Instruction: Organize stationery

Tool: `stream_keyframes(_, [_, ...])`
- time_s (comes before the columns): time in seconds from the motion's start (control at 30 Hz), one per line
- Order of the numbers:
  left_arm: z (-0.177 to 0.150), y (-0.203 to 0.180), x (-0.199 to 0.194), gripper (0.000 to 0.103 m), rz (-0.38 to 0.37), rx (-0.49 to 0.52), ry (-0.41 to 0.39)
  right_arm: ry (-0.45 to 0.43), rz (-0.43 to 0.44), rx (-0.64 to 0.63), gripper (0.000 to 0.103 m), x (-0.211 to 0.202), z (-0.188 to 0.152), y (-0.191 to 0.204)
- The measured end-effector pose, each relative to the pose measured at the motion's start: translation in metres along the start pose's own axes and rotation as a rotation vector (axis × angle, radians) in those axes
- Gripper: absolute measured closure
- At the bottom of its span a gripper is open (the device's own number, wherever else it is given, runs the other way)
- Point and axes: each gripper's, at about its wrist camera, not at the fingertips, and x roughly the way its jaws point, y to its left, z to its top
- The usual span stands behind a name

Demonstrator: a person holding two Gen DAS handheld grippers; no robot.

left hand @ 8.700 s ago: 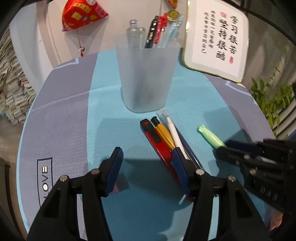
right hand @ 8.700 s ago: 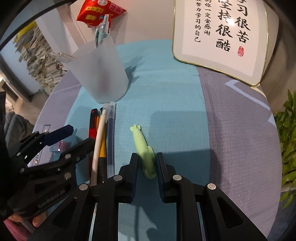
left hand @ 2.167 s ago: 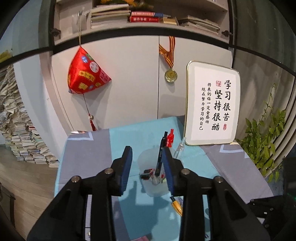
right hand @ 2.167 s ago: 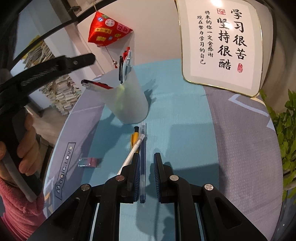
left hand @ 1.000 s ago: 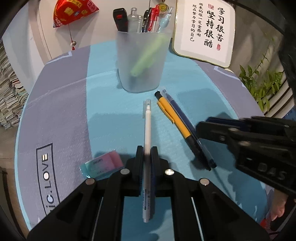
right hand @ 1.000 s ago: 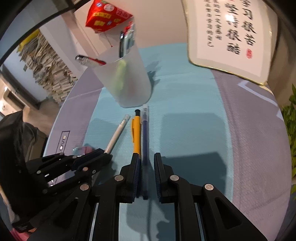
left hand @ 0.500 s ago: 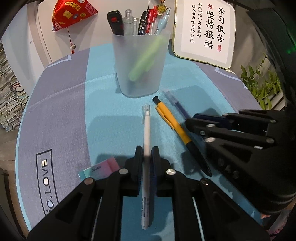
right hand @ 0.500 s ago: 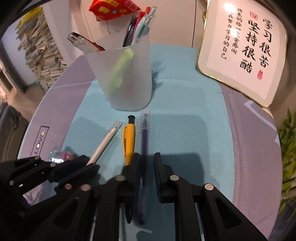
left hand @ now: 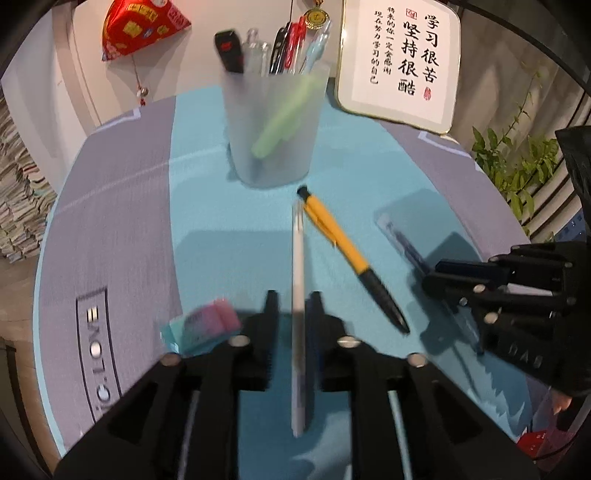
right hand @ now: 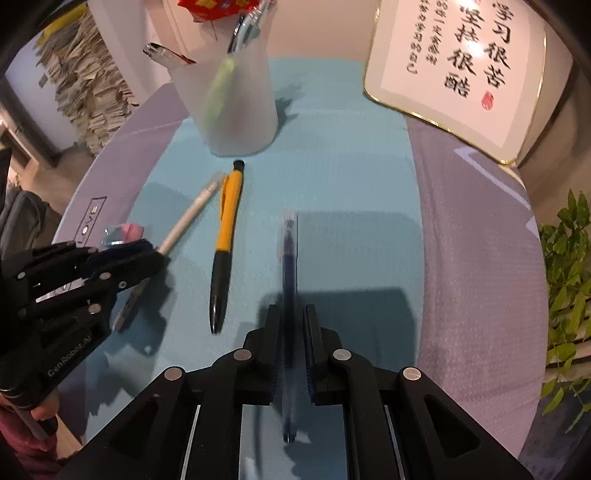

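My left gripper point(left hand: 294, 306) is shut on a white pen point(left hand: 297, 258) that points at the frosted pen cup point(left hand: 273, 125). My right gripper point(right hand: 290, 321) is shut on a dark blue pen point(right hand: 288, 254) and holds it off the mat. A yellow and black pen point(left hand: 347, 254) lies on the teal mat between them; it also shows in the right wrist view point(right hand: 225, 236). The cup point(right hand: 236, 99) holds several pens, a green highlighter and a red utility knife. A pink and teal eraser point(left hand: 207, 325) lies left of my left gripper.
A framed calligraphy sign point(left hand: 402, 62) leans at the back right of the round table point(left hand: 122, 192). A red ornament point(left hand: 140, 26) hangs on the wall behind. A green plant point(right hand: 565, 251) stands off the right edge. Stacked papers point(right hand: 88, 85) lie left of the table.
Both grippers have lifted their pens. The right gripper has carried the blue pen to the right, away from the yellow pen. The left gripper still holds the white pen.
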Motion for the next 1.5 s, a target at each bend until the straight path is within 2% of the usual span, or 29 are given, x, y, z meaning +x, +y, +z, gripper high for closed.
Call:
stream_keyframes(0.03, [0.004, -0.001, 0.001, 0.066, 0.014, 0.005, -0.006, -0.007, 0.009, 0.004, 0.09, 0.001, 0.004, 0.001])
stream_keyframes(0.1, [0.012, 0.0, 0.004, 0.067, 0.042, 0.01, -0.019, -0.015, 0.012, 0.008, 0.079, 0.003, 0.011, 0.002])
stream_keyframes(0.17, [0.02, 0.003, 0.008, 0.067, 0.04, -0.001, -0.018, -0.031, -0.003, 0.009, 0.075, 0.006, 0.019, 0.002])
stream_keyframes(0.47, [0.036, 0.004, 0.027, 0.069, 0.029, -0.015, -0.003, -0.046, -0.04, -0.018, 0.075, 0.017, 0.037, 0.012])
stream_keyframes(0.6, [0.038, -0.001, 0.031, 0.074, 0.05, 0.009, -0.01, -0.06, -0.076, -0.057, 0.075, 0.019, 0.038, 0.017])
stream_keyframes(0.67, [0.039, -0.004, 0.034, 0.087, 0.057, 0.024, -0.027, -0.068, -0.083, -0.063, 0.076, 0.018, 0.036, 0.017])
stream_keyframes(0.7, [0.04, -0.005, 0.034, 0.096, 0.044, 0.033, -0.03, -0.072, -0.077, -0.061, 0.085, 0.017, 0.036, 0.017])
stream_keyframes(0.73, [0.039, -0.005, 0.034, 0.097, 0.042, 0.039, -0.029, -0.072, -0.067, -0.055, 0.09, 0.017, 0.036, 0.016])
stream_keyframes(0.8, [0.038, -0.006, 0.032, 0.098, 0.034, 0.047, -0.022, -0.071, -0.029, -0.02, 0.09, 0.015, 0.035, 0.011])
stream_keyframes(0.9, [0.034, 0.0, 0.023, 0.098, 0.002, 0.021, -0.022, -0.092, 0.01, 0.015, 0.09, 0.005, 0.033, 0.002])
stream_keyframes(1.07, [0.032, 0.005, -0.007, 0.098, -0.016, -0.005, -0.08, -0.162, 0.065, 0.057, 0.09, -0.025, 0.027, -0.008])
stream_keyframes(1.5, [0.024, 0.004, -0.084, 0.097, -0.019, -0.028, -0.258, -0.295, 0.089, 0.064, 0.09, -0.076, 0.013, 0.008])
